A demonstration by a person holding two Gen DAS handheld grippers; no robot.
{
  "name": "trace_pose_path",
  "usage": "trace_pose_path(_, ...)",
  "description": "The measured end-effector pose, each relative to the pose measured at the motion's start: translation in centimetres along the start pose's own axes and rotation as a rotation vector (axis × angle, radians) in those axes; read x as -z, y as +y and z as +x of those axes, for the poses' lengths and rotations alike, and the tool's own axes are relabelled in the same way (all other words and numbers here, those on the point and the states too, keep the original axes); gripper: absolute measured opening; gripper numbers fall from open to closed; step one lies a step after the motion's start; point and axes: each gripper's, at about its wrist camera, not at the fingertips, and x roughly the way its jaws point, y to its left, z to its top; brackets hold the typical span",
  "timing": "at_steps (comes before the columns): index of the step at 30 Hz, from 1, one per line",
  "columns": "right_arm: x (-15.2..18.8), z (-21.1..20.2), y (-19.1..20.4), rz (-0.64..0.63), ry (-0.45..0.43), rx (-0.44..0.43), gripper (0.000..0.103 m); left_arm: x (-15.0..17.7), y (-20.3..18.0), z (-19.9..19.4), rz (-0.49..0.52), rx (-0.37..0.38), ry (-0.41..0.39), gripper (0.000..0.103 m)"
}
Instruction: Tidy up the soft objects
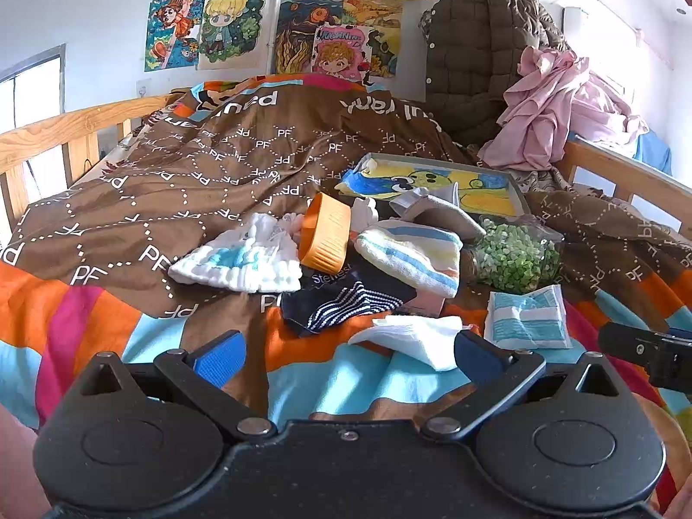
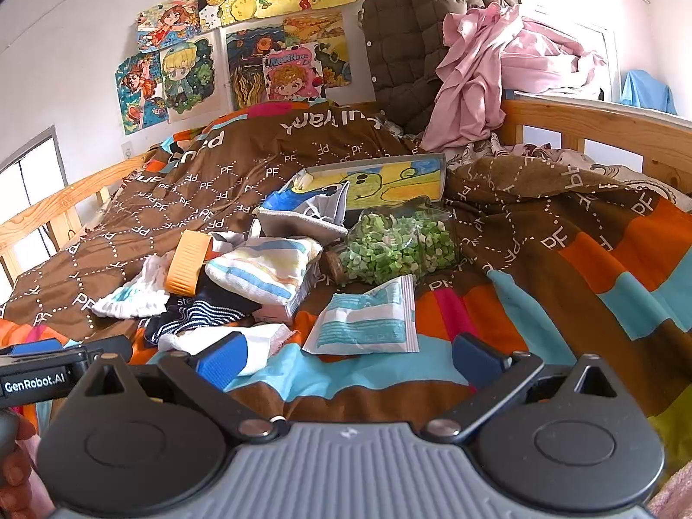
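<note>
A heap of soft things lies mid-bed: a white and blue muslin cloth, a striped pastel towel, a navy striped sock and a white folded cloth. My left gripper is open just short of the white folded cloth, nothing between its fingers. My right gripper is open too, in front of a white and blue packet. In the left wrist view the right gripper's body pokes in at the right edge.
An orange tub, a bag of green bits, a grey pouch and a framed drawing lie among them. A brown quilted coat and pink clothes pile at the back. Wooden rails border the bed.
</note>
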Motion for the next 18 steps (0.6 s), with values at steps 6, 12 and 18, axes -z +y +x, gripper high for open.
trace_pose_path(6, -0.2, -0.1, 0.1, 0.003, 0.008, 0.0, 0.103, 0.0, -0.3, 0.1, 0.01, 0.014, 0.005, 0.102)
trace_pose_path(12, -1.7, 0.5, -0.4, 0.001, 0.053, -0.054, 0.103, -0.6, -0.6, 1.4, 0.039, 0.072, 0.028, 0.102)
trace_pose_path(18, -3.2, 3.7, -2.9, 0.012, 0.13, -0.086, 0.103, -1.9, -1.3, 4.2, 0.12, 0.181, 0.068, 0.102)
